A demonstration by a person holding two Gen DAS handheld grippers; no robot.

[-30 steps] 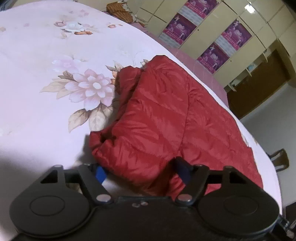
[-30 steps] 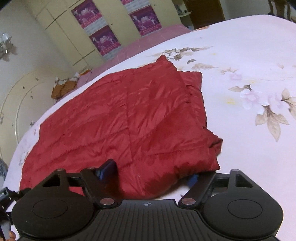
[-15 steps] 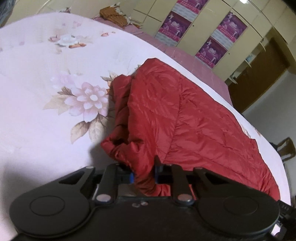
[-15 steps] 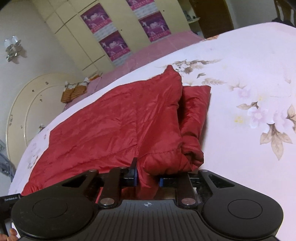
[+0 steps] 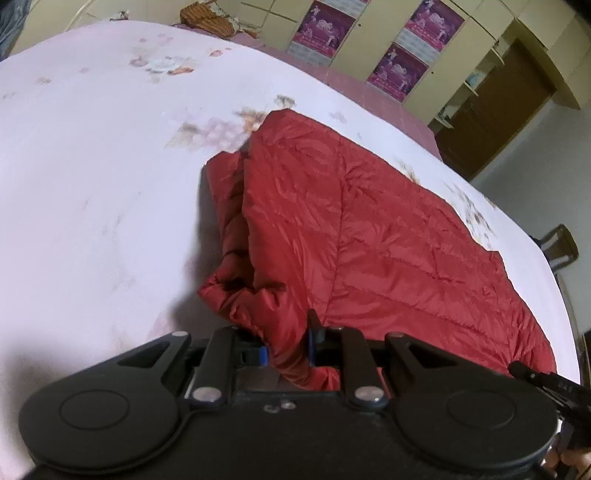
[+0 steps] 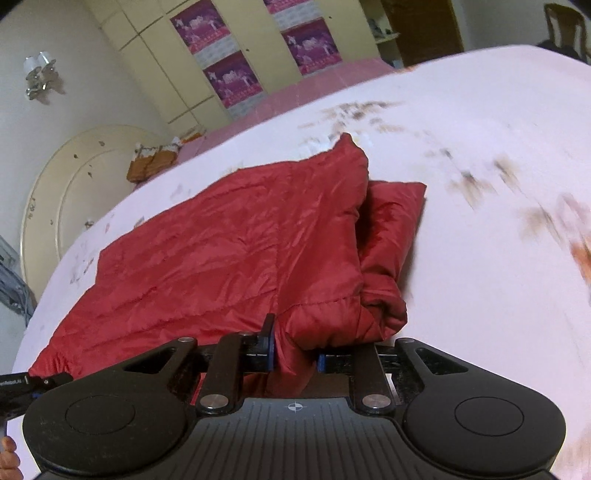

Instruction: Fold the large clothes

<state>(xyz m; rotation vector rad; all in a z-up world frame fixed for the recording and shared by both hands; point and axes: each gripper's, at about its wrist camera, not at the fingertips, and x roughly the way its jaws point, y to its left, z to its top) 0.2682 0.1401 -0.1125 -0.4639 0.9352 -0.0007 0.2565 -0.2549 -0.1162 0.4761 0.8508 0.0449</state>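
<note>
A red quilted puffer jacket (image 5: 369, 229) lies spread on a bed with a white flowered sheet (image 5: 92, 177). My left gripper (image 5: 287, 349) is shut on the jacket's near left corner, with bunched fabric pinched between its fingers and raised off the sheet. In the right wrist view the same jacket (image 6: 229, 236) stretches away to the left. My right gripper (image 6: 295, 356) is shut on its near right corner, also lifted. A folded sleeve (image 6: 391, 221) lies under the jacket's right edge.
The bed sheet (image 6: 480, 184) reaches far to the right of the jacket. Cupboards with purple posters (image 6: 229, 79) stand behind the bed. A brown basket (image 5: 207, 16) sits past the far edge. A chair (image 5: 559, 245) stands at the bed's right side.
Both grippers closed on the jacket's near corners and lifted them. Both views have risen and are blurred with motion now.
</note>
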